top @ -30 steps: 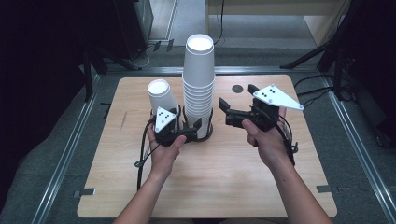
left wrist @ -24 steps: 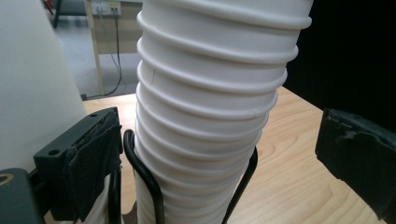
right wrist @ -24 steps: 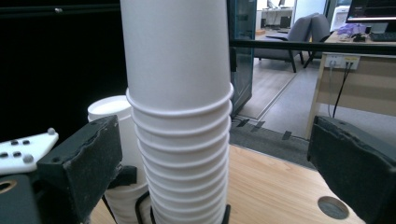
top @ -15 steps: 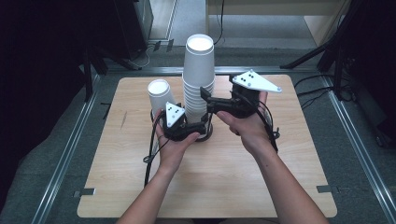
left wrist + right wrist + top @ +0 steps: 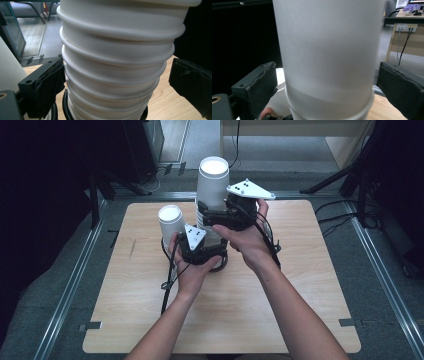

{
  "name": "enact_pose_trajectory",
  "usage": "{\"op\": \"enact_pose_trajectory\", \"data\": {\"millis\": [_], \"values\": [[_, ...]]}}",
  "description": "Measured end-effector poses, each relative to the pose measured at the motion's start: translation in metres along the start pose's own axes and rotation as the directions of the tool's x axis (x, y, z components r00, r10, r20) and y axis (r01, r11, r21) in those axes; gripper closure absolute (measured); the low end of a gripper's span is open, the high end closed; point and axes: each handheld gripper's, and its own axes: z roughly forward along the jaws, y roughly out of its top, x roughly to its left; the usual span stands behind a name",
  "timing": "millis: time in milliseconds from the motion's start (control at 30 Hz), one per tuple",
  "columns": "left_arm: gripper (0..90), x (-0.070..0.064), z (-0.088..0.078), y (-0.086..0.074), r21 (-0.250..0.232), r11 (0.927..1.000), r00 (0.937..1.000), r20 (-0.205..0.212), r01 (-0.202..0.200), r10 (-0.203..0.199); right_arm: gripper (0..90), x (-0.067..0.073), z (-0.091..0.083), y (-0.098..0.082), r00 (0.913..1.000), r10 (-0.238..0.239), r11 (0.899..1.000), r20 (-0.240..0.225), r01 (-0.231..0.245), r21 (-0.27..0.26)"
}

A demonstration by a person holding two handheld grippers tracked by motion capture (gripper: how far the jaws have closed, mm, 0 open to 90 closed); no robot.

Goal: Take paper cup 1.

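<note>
Tall stack of white paper cups, upside down, stands near the middle of the wooden worktop, a little toward the far edge. A black ring lies around its foot; a dark cable loop shows at the foot in the left gripper view too.

Left gripper is low on the stack, at the bottom cups. In the left gripper view the stack sits between the jaws: the left pad touches or nearly touches the rims, the right pad stands apart with a clear gap. Jaws apart, not clamped.

Right gripper is higher up, at the top cup. In the right gripper view the top cup sits between the jaws with a gap at both pads, wider on the right. Jaws apart, nothing pinched. The rim of the cup below shows at the bottom of that view.

A shorter stack of white cups stands just left of the tall one, behind the left hand, close beside but whether touching cannot be told.

Right hand carries the gripper with the grey three-cornered plate on top. Cables trail from both grippers across the worktop toward the person
</note>
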Motion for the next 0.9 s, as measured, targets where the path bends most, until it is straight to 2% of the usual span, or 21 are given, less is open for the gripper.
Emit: {"op": "enact_pose_trajectory", "data": {"millis": [100, 133, 233, 333, 367, 467, 633, 733, 900], "values": [[0.8, 0.000, 0.001, 0.001, -0.013, 0.9999, 0.9999, -0.010, 0.010, -0.010, 5.0, -0.002, 0.007, 0.000, 0.9998, 0.015, 1.000, 0.012, -0.015, 0.003], [0.8, 0.000, 0.002, 0.002, -0.015, 0.9998, 0.9998, -0.019, 0.010, -0.010, 4.8, -0.005, 0.011, -0.001, 0.9996, 0.029, 1.000, -0.008, -0.029, 0.003], [0.8, -0.001, 0.004, 0.001, -0.015, 0.9998, 0.9998, -0.016, 0.011, -0.011, 4.8, -0.006, 0.014, -0.001, 0.9994, 0.031, 1.000, -0.019, -0.031, -0.001], [0.8, -0.003, 0.007, -0.001, -0.015, 0.9999, 0.9994, -0.035, -0.004, 0.003, 5.1, -0.006, 0.017, 0.000, 0.9996, 0.024, 1.000, -0.016, -0.024, -0.003], [0.8, -0.004, 0.008, -0.001, -0.018, 0.9998, 0.9993, -0.038, -0.001, 0.000, 8.6, -0.005, 0.017, 0.001, 0.9996, 0.023, 1.000, -0.016, -0.023, -0.008], [0.8, -0.004, 0.009, 0.000, -0.013, 0.9999, 0.9992, -0.041, -0.003, 0.002, 9.3, -0.002, 0.018, 0.001, 1.0000, 0.000, 1.000, 0.000, 0.000, -0.018], [1.3, -0.004, 0.009, 0.000, -0.017, 0.9998, 0.9989, -0.047, -0.008, 0.007, 10.4, -0.001, 0.017, 0.003, 1.0000, -0.001, 0.999, 0.000, 0.001, -0.033], [2.2, -0.003, 0.008, 0.000, -0.013, 0.9999, 0.9991, -0.043, 0.000, 0.000, 10.6, 0.000, 0.015, 0.008, 0.9999, 0.014, 0.999, -0.001, -0.015, -0.043], [2.4, -0.002, 0.007, 0.001, -0.008, 1.0000, 0.9993, -0.036, 0.005, -0.005, 10.7, 0.002, 0.012, 0.015, 1.0000, 0.003, 0.998, 0.000, -0.003, -0.061]]}}
